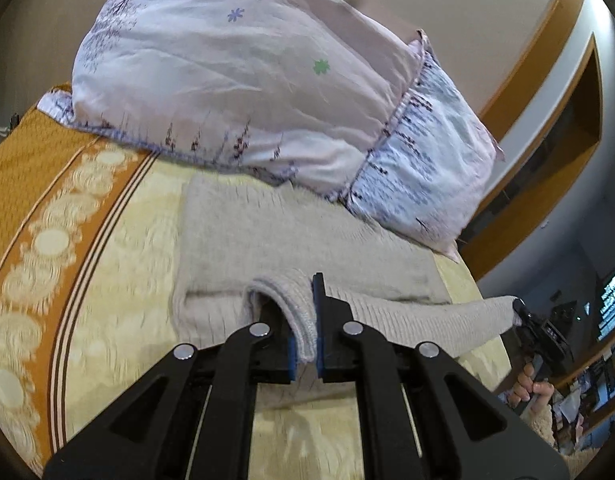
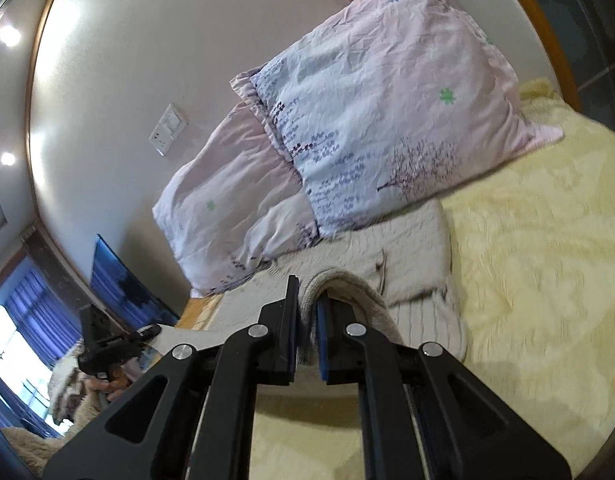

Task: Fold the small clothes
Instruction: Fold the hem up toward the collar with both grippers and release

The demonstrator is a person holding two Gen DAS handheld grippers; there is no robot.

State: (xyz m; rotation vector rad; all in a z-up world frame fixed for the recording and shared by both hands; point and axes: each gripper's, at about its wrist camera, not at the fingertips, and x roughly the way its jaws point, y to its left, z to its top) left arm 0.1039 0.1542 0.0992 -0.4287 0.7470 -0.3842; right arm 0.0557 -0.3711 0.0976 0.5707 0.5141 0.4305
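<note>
A grey knitted garment [image 1: 291, 232] is spread on the bed [image 1: 119, 248], mid-frame in both views. A fold of its edge is pinched between the nearly closed jaws of the left gripper [image 1: 307, 320]. Another fold is clamped likewise by the right gripper [image 2: 307, 320], seen small at the left view's right edge. Floral pillows [image 1: 243, 68] overlap the garment's far edge, upper frame.

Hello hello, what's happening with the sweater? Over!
Left gripper and right gripper both clamped on grey sweater. Sweater partly lifted off bed. Pillow overlapping its far edge.
</note>
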